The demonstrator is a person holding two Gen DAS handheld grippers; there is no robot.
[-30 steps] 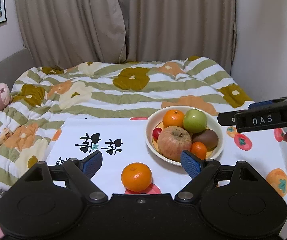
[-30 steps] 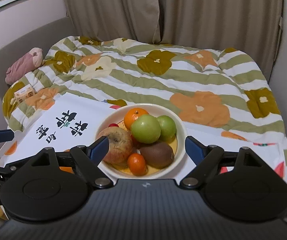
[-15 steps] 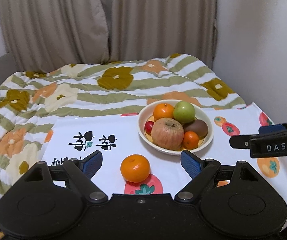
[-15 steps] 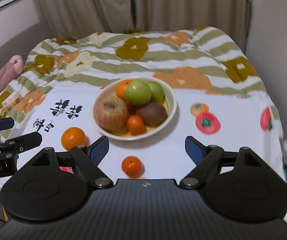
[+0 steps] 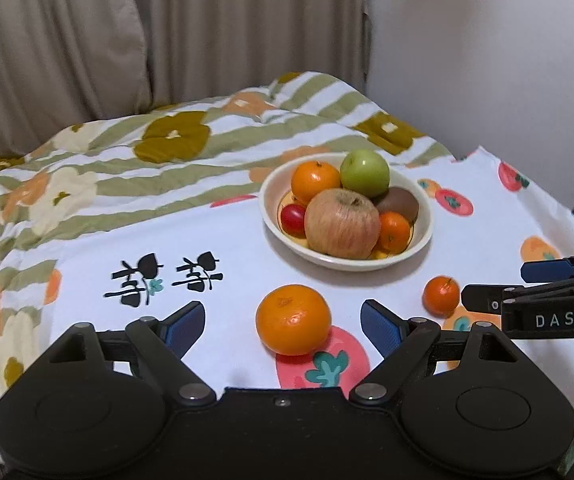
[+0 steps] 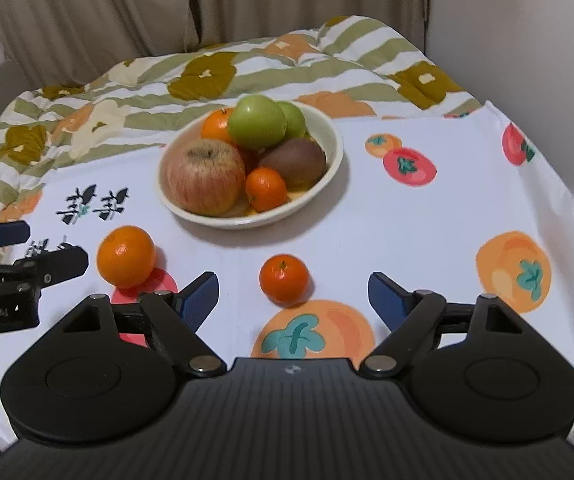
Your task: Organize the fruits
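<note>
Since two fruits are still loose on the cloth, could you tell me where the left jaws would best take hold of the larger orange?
Grip the larger orange across its widest middle, one jaw on each flank, coming from above and the near side, where the left gripper already straddles it with open jaws. It is round, sits stem-up on the tablecloth, and both flanks look free of other fruit.

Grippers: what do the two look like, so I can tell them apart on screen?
Both are matte black with rounded housings and blue finger pads. The left gripper has "Robot.AI" printed in white on its side; the right gripper has "DAS" and a ribbed body.
</note>
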